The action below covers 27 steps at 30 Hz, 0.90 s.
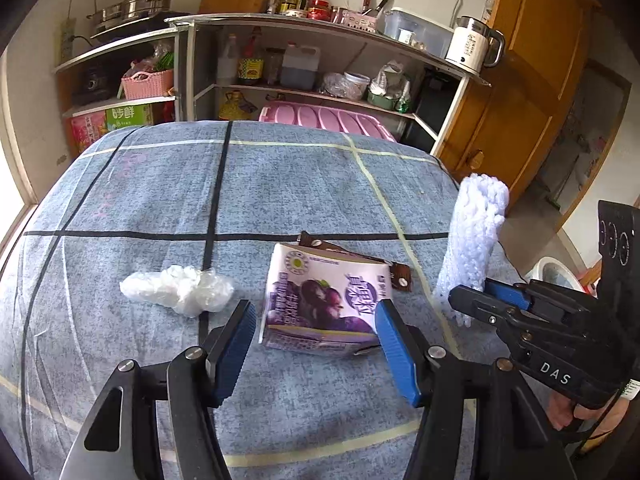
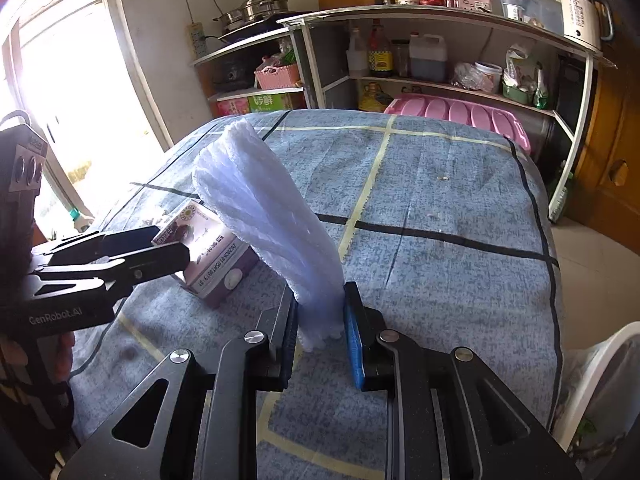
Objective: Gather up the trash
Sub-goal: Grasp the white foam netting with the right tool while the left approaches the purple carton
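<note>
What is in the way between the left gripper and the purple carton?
Nothing visible. The left gripper stands open with the purple drink carton right ahead between its fingers, on the blue checked cloth. The crumpled plastic lies off to the side, and the right gripper holds the white foam netting apart.

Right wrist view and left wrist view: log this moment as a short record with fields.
surface: blue-grey checked cloth
right hand-held gripper: shut on white foam net sleeve, sleeve sticking up
left hand-held gripper: open, fingers either side of purple drink carton
loose trash: crumpled clear plastic wrap, left of carton
bin: white rim at cloth's right edge
</note>
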### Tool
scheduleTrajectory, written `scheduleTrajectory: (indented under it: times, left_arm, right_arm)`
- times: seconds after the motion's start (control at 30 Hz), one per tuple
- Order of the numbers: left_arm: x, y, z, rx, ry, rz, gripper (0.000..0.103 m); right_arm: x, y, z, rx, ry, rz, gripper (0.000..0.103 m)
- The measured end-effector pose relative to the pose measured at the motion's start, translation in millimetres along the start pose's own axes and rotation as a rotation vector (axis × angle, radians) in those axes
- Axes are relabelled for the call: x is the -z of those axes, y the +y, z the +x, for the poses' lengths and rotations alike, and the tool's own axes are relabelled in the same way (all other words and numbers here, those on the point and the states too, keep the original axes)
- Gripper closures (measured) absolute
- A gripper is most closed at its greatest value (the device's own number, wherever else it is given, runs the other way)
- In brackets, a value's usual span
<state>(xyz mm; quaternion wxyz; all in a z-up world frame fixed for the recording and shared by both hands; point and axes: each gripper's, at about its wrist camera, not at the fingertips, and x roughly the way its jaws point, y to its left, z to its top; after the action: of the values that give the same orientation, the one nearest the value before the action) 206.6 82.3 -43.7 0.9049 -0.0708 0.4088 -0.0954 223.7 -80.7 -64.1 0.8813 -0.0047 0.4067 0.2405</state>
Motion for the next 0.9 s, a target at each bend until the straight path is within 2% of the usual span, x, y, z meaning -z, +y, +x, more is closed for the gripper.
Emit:
scheduleTrajectory:
  times: [0.1, 0.2, 0.33, 0.4, 0.5, 0.6, 0.67, 0.8, 0.9]
  left_arm:
    - [5.2, -8.7, -0.7, 0.010, 0.015, 0.017, 0.041]
    - [12.3, -18.4, 1.9, 0.087, 0.062, 0.044, 0.041]
    - [8.3, -24.1, -4.1, 0.090, 0.027, 0.068, 0.041]
    - [1.9, -22.6, -7.9, 0.063, -0.009, 0.082, 0.040]
    - [-8.4, -19.3, -4.8, 0.038, -0.017, 0.096, 0.035]
    - [-17.7, -15.0, -2.2, 0.083, -0.032, 0.087, 0.033]
    - [-22.3, -15.1, 6.8, 0.118, 0.003, 0.104, 0.028]
    - [-20.5, -15.1, 27.5, 0.150, 0.086, 0.091, 0.028]
    - [-14.9, -16.2, 26.2, 0.157, 0.073, 0.093, 0.027]
  right_arm:
    - [1.5, -4.0, -7.1, 0.013, -0.013, 0.016, 0.080]
    - [2.3, -11.6, -13.7, 0.015, -0.024, 0.041, 0.080]
    - [5.4, -17.3, -18.1, 0.022, -0.031, 0.059, 0.080]
    - [6.7, -17.7, -18.9, 0.021, -0.032, 0.062, 0.080]
    - [8.4, -18.6, -18.2, 0.017, -0.029, 0.066, 0.080]
    - [9.7, -20.0, -18.7, 0.015, -0.030, 0.069, 0.080]
    - [10.2, -20.8, -17.7, 0.012, -0.026, 0.072, 0.080]
    - [10.1, -22.9, -17.3, 0.009, -0.026, 0.077, 0.080]
    - [11.3, -22.8, -17.7, 0.008, -0.026, 0.079, 0.080]
